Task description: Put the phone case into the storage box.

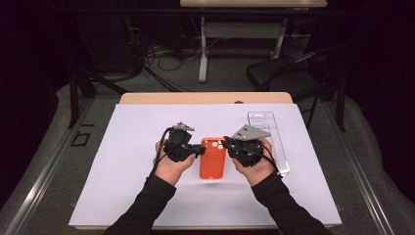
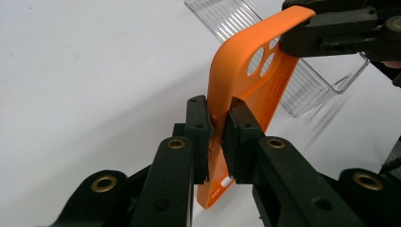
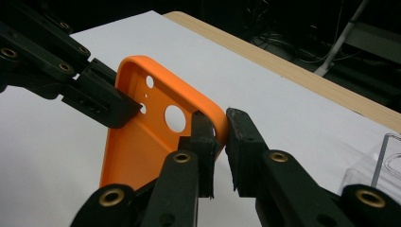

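Orange phone case (image 1: 213,158) held between both grippers, raised off white mat (image 1: 127,147), just left of clear plastic tray (image 1: 270,142). Long axis run toward and away from person. Left gripper (image 2: 217,137) pinched on left long edge; right gripper (image 3: 219,142) pinched on right edge near camera cut-outs. Both equally near, opposed across short axis. Case judged soft, matte, open-backed shell, rounded corners, round lens holes.
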